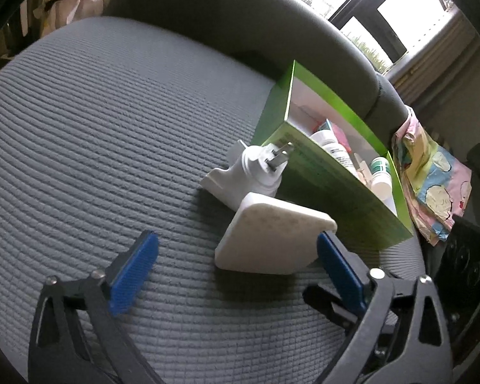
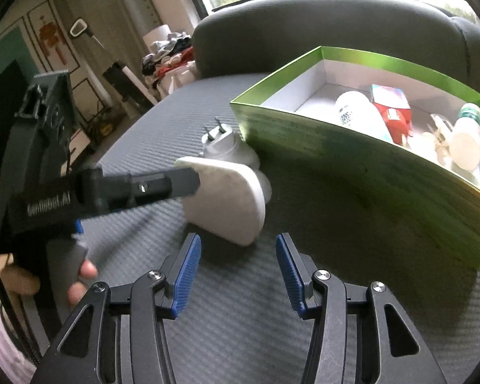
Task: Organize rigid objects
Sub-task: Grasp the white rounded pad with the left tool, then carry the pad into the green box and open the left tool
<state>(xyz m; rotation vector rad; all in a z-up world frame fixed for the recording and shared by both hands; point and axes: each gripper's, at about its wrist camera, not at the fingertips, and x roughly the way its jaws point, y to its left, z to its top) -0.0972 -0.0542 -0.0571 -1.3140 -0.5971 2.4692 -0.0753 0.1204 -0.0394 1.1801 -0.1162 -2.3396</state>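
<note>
— While we look down our left gripper [image 1: 236,272], its jaws are spread wide around the white pad [image 1: 273,240]; the right blue finger [image 1: 339,272] is at the pad's edge, the left one well clear. Nothing gripped yet.

— And the pad lies on the grey cushion [image 1: 96,144], touching the white plug [image 1: 249,172], just beside the green box [image 1: 329,179]?

— Right. We judge this the pick-up step: bring the jaws together on the pad without catching the plug.

— Over to the right view: our right gripper [image 2: 238,272] hangs slack and empty, short of the pad [image 2: 227,201].

— The left gripper [image 2: 188,184] reaches in over it. The box [image 2: 352,166] already holds bottles and packets, so we lift over its near wall next.
</note>
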